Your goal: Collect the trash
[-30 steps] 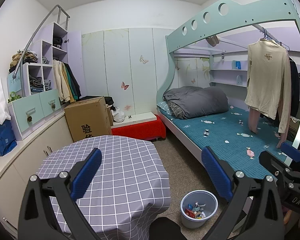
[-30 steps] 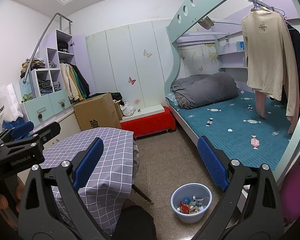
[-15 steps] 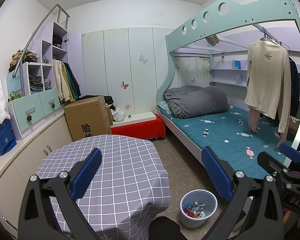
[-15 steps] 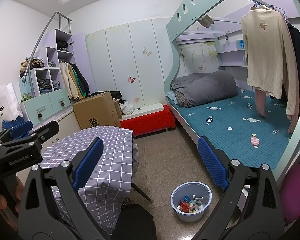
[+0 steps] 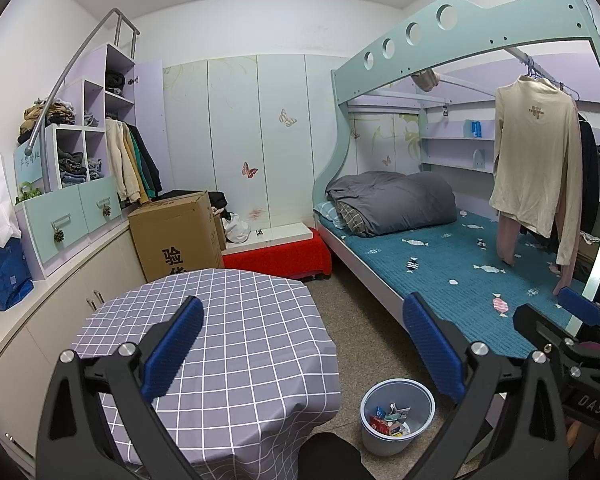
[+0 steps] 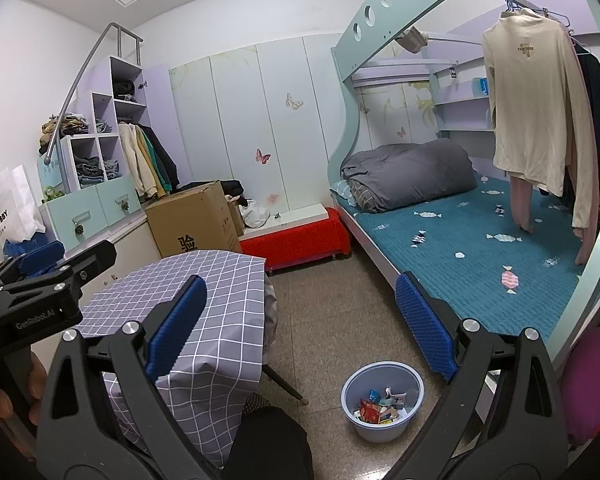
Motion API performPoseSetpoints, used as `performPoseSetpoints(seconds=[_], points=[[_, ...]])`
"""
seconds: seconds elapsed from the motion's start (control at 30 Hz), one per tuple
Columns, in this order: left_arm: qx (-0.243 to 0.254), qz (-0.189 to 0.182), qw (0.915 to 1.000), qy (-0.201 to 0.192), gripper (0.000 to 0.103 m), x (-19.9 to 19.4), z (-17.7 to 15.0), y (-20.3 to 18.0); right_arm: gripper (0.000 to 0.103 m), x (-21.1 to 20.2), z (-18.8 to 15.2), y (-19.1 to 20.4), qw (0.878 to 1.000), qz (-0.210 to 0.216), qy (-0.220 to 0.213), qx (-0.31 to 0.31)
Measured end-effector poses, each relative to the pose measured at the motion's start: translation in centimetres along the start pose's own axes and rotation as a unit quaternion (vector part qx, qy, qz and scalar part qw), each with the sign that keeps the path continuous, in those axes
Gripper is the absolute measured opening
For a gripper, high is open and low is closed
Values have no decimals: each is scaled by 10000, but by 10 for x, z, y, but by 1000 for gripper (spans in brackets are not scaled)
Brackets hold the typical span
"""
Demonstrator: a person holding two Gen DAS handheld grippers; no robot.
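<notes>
While both tools hang in the air with nothing in them, you have these points to watch.

Left gripper: your blue-padded fingers stand wide apart and empty above the round bench under its grey checked cloth.

Right gripper: its fingers are spread just as wide and hold nothing, over the bare floor between the bench and the bed.

Trash: coloured wrappers already lie inside the pale blue plastic bin, which stands on the floor near the bed frame.

Loose trash: none shows on the bench cloth or the floor, so you risk hunting for what is not there.

False target: the candy-shaped prints on the teal bed cover could pass for wrappers; pinching at them drags the fabric.

Bin: it looks light, so a knock from a low finger could tip it and spill the wrappers.
</notes>
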State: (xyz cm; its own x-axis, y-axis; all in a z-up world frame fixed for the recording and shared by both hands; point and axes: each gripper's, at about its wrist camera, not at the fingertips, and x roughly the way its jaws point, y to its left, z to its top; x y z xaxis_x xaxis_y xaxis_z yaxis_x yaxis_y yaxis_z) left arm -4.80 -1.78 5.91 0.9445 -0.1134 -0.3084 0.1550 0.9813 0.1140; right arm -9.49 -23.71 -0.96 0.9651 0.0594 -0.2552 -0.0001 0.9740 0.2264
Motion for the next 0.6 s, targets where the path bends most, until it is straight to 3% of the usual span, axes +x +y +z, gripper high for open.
performPoseSetpoints(seconds=[0.6], points=[[-10, 25, 10000, 30, 98, -1, -4, -3, 93, 1, -3, -4, 10000, 3, 30, 2]])
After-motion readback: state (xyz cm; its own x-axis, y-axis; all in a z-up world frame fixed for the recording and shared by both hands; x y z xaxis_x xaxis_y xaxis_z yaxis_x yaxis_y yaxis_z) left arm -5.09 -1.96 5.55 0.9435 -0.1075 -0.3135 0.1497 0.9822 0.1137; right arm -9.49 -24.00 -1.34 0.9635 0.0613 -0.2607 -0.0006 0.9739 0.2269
